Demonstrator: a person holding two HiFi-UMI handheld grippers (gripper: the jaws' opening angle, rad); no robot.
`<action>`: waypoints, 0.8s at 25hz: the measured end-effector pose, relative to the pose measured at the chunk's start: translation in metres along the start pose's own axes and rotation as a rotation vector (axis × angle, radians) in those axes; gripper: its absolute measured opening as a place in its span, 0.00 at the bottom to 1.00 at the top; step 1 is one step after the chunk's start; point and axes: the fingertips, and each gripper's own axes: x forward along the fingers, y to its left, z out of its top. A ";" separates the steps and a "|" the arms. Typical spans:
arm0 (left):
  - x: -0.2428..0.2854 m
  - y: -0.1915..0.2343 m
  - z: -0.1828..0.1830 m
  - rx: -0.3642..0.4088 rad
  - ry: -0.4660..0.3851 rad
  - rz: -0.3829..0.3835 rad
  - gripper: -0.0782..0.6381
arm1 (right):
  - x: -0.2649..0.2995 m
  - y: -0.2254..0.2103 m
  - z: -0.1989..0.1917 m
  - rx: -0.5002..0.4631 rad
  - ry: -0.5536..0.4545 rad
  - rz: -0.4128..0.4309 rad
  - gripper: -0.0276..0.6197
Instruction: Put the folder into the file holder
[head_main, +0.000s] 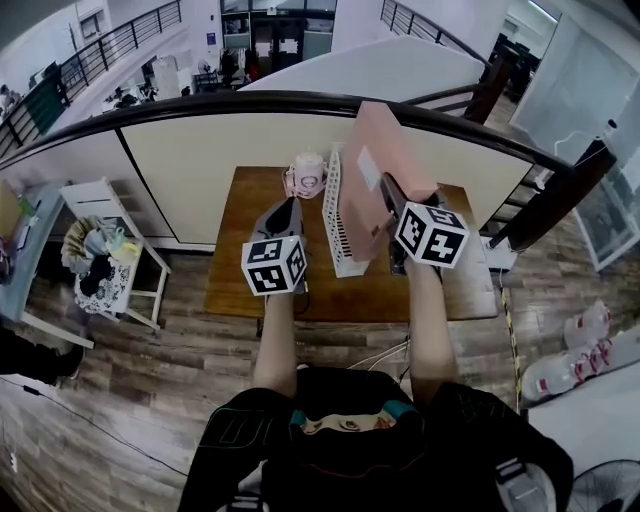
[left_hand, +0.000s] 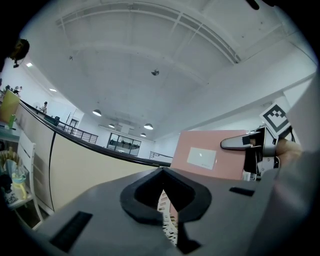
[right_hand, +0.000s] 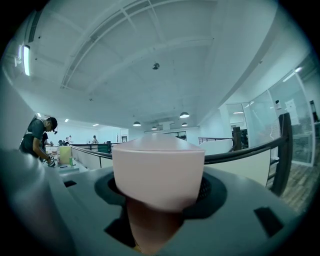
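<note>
Standing upright, the folder (head_main: 370, 170) rises along the holder's (head_main: 336, 215) right side, with bare tabletop (head_main: 235, 285) to the left and in front. Both forearms reach straight forward. The right gripper (head_main: 388, 195) has its jaws clamped on the folder; the left gripper (head_main: 288, 212) — jaws together, empty — hangs just left of the holder.

One pink folder (head_main: 365, 170), one file holder (head_main: 335, 215), one mug (head_main: 308, 177), one table (head_main: 240, 272), two hand-held grippers (head_main: 287, 208) (head_main: 392, 195)
</note>
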 end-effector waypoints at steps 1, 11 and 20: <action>0.004 0.003 0.000 0.000 0.002 0.000 0.10 | 0.006 0.000 0.000 -0.001 0.003 0.002 0.48; 0.033 0.038 0.003 0.009 0.017 0.023 0.10 | 0.051 0.002 -0.015 -0.001 0.029 -0.011 0.48; 0.046 0.048 -0.029 -0.026 0.087 0.041 0.10 | 0.074 -0.001 -0.075 -0.007 0.099 -0.014 0.48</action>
